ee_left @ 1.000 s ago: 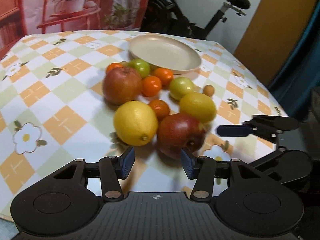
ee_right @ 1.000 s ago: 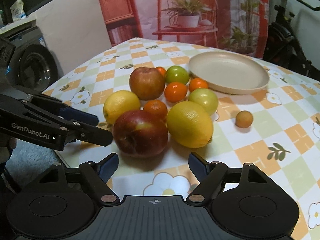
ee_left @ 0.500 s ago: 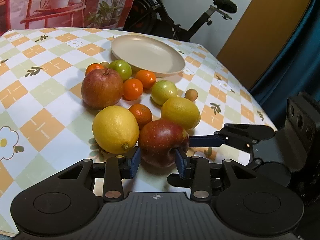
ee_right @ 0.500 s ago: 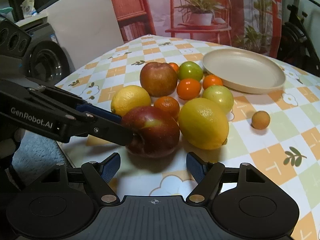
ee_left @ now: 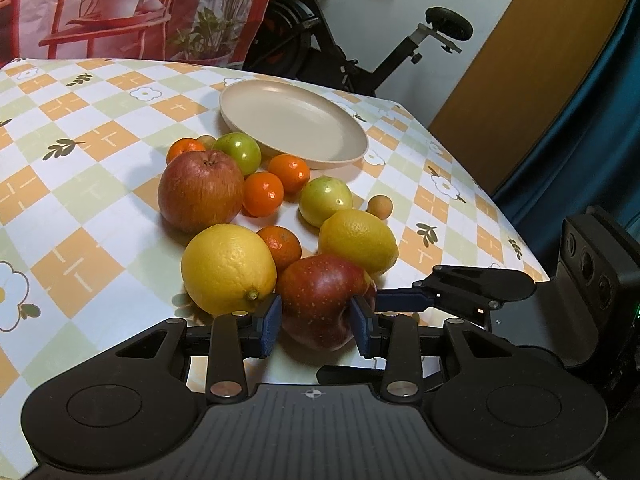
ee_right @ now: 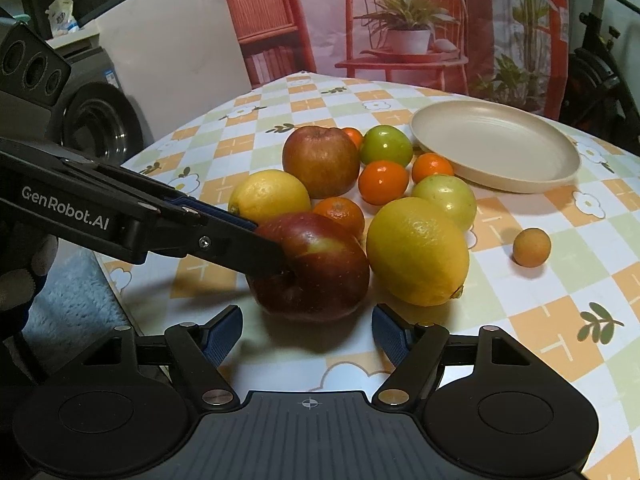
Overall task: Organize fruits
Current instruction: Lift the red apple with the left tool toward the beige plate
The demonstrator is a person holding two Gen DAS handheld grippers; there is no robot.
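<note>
A pile of fruit lies on the checked tablecloth in front of an empty beige plate (ee_left: 296, 124). My left gripper (ee_left: 318, 322) is shut on the dark red apple (ee_left: 320, 300) at the near edge of the pile; in the right wrist view its fingers (ee_right: 240, 240) clamp the same apple (ee_right: 316, 268). My right gripper (ee_right: 308, 334) is open and empty, just short of that apple. Around it lie two lemons (ee_left: 228, 268) (ee_left: 358, 240), a second red apple (ee_left: 200, 190), several small oranges (ee_left: 263, 194) and two green fruits (ee_left: 240, 152).
A small tan fruit (ee_right: 532, 247) lies alone to the right of the pile. The table's near edge (ee_left: 532, 264) runs close to the grippers. An exercise bike (ee_left: 360, 40) stands behind the table, and a washing machine (ee_right: 92, 112) stands at the left.
My left gripper has moved in and closed on the dark red apple. My right gripper has stayed open and come slightly closer.
</note>
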